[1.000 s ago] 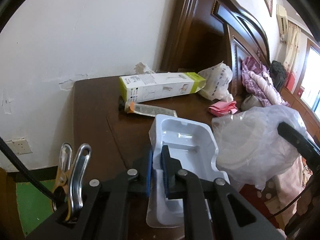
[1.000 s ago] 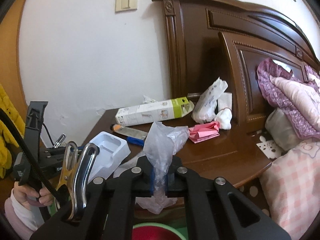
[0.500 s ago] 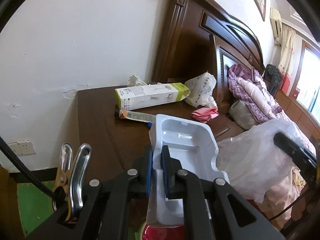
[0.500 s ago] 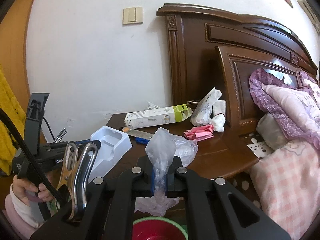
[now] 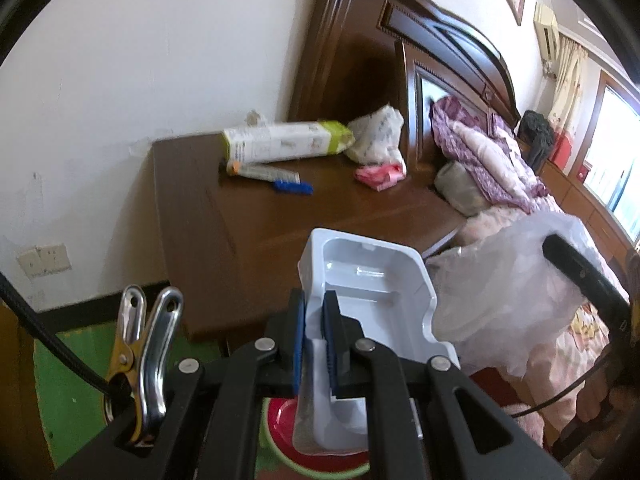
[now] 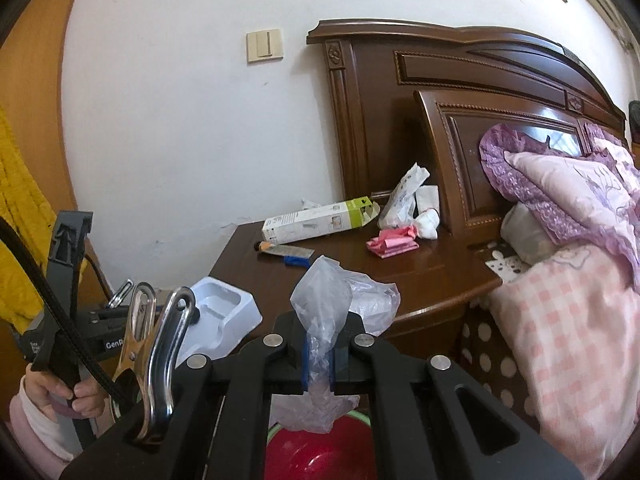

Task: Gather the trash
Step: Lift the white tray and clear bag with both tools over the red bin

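The left tongs (image 5: pixel 316 340) grip a white plastic tray (image 5: pixel 368 292); the right tongs (image 6: pixel 320 354) pinch a clear plastic bag (image 6: pixel 336 300); both hang over the red bin (image 6: pixel 320 452), near the tabletop (image 5: pixel 260 232); next, I judge, releasing them into it.

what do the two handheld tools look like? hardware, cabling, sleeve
Both tools are matte black linkages with silver rivets and blue pads. A metal spring clip and a black cable sit left of the left tool; the right tool has the same. The hand wears a pink sleeve with a white cuff.
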A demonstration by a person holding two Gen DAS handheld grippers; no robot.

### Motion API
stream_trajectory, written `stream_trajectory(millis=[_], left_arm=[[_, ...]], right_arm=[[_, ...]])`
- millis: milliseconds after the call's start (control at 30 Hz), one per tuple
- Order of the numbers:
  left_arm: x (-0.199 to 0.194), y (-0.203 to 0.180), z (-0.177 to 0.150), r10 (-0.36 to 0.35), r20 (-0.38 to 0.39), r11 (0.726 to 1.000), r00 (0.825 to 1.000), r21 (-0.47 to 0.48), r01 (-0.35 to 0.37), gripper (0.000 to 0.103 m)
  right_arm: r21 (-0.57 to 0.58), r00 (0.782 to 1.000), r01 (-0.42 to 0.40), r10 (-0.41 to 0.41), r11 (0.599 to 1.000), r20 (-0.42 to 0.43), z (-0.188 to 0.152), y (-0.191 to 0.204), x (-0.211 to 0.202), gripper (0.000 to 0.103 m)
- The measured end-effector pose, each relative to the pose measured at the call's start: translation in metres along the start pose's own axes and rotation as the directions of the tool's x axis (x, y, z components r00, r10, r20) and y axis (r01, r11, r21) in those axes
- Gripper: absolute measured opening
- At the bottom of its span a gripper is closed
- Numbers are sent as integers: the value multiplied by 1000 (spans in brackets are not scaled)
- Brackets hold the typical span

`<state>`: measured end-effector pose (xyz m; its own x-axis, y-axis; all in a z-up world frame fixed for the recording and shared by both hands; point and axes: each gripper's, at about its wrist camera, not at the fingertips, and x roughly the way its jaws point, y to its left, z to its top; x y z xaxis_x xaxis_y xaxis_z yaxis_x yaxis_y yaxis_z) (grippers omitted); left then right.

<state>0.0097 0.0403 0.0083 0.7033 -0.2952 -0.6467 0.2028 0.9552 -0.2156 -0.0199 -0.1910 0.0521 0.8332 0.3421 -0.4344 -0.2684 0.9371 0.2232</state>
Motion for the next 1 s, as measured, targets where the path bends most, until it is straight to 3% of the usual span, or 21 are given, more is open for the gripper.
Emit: stream_trajectory(millis=[467,1000], left_arm=[[2,-7,-60,7,-94,1000,996,-12,-8,9],[47,-31,-115,3,-167,1000,986,17,-1,9]], right_arm=[[57,999,-4,6,998,-39,-52,1,-21,6],[47,995,29,-24,998,-94,-102,-2,-13,6]])
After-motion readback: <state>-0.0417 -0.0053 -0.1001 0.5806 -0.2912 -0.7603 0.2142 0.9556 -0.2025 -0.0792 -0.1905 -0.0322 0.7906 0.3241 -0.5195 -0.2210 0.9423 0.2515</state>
